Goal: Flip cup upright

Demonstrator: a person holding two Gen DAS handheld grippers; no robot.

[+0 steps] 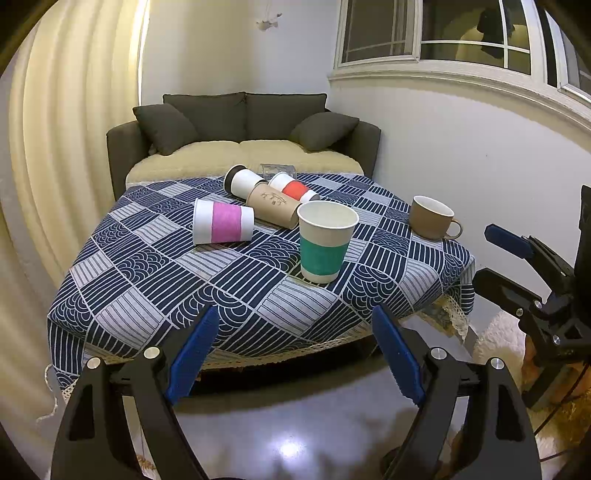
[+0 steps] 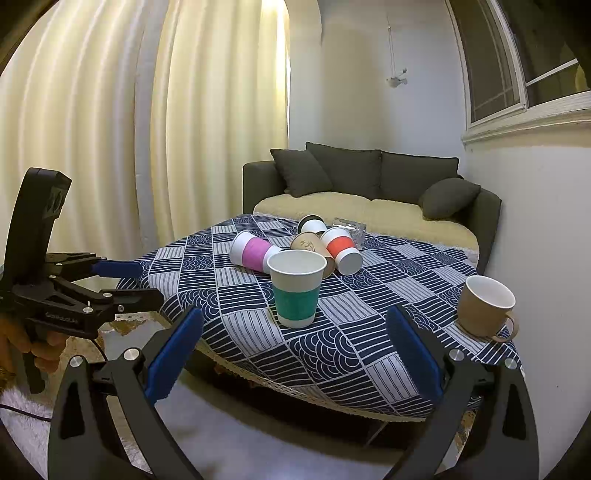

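The green cup stands upright on the table, well ahead of both grippers; the pink cup lies on its side behind it; left gripper and right gripper jaws gape apart, holding nothing.

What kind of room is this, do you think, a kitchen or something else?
Most likely a home living room, not a kitchen. A dark sofa with cushions sits behind a low table under a patterned tablecloth, with cream curtains and a window. No kitchen fittings show.
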